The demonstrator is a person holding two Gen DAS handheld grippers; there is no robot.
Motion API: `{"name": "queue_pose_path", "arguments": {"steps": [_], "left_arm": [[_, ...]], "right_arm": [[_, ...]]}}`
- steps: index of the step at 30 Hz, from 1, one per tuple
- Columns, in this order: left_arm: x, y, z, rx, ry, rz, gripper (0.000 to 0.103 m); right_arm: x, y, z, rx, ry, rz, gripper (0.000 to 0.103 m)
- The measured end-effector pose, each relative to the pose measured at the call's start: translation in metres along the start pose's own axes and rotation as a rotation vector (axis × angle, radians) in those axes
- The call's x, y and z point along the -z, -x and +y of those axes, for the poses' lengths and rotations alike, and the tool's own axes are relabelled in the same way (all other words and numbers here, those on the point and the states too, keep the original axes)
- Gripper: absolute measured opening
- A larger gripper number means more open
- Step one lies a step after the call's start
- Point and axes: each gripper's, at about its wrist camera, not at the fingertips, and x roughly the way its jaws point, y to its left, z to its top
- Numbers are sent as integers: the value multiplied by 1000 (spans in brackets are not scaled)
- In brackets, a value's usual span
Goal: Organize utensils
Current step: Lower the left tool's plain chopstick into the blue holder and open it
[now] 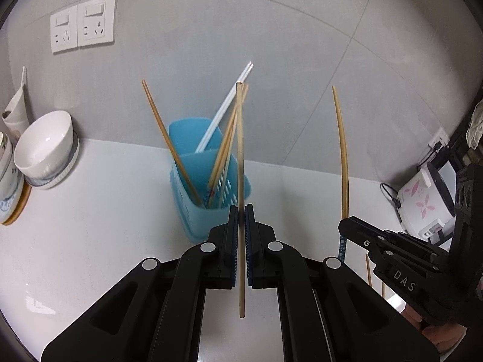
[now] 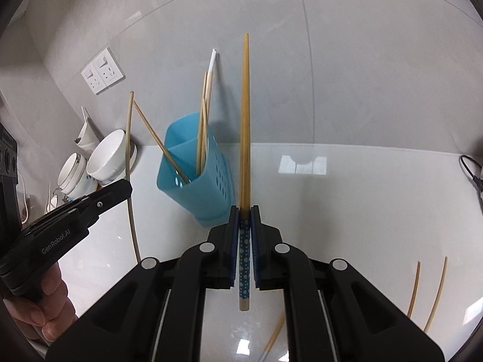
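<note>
- Left hand-held gripper (image 1: 241, 211) pinches a plain chopstick (image 1: 240, 150) upright, ready for the blue holder (image 1: 208, 199) near the bench's back edge.
- Right hand-held gripper (image 2: 244, 211) pinches a dotted-handle chopstick (image 2: 244, 120) likewise.

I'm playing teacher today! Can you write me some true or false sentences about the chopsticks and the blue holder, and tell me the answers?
1. Each gripper holds one chopstick. True: the left gripper and the right gripper both do.
2. The right chopstick has a blue dotted end. True.
3. The holder is red. False: it is blue.
4. The holder is empty. False: several chopsticks stand in it.
5. The bowl sits inside the holder. False: it sits apart, beside the wall.
</note>
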Motion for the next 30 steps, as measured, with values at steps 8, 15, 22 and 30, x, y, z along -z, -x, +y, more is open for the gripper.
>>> {"name": "queue_pose_path", "arguments": {"steps": [8, 15, 22, 30], "left_arm": [[-32, -6, 8, 31, 4, -61, 4], [-56, -11, 13, 60, -19, -161, 4], [-70, -25, 15, 87, -23, -239, 4], [-66, -52, 17, 100, -49, -279, 4]], "right_arm": [[-25, -8, 8, -13, -2, -37, 7], [-39, -15, 12, -37, -4, -72, 7], [-41, -24, 12, -52, -6, -99, 7], [-42, -34, 6, -50, -25, -95, 7]]}}
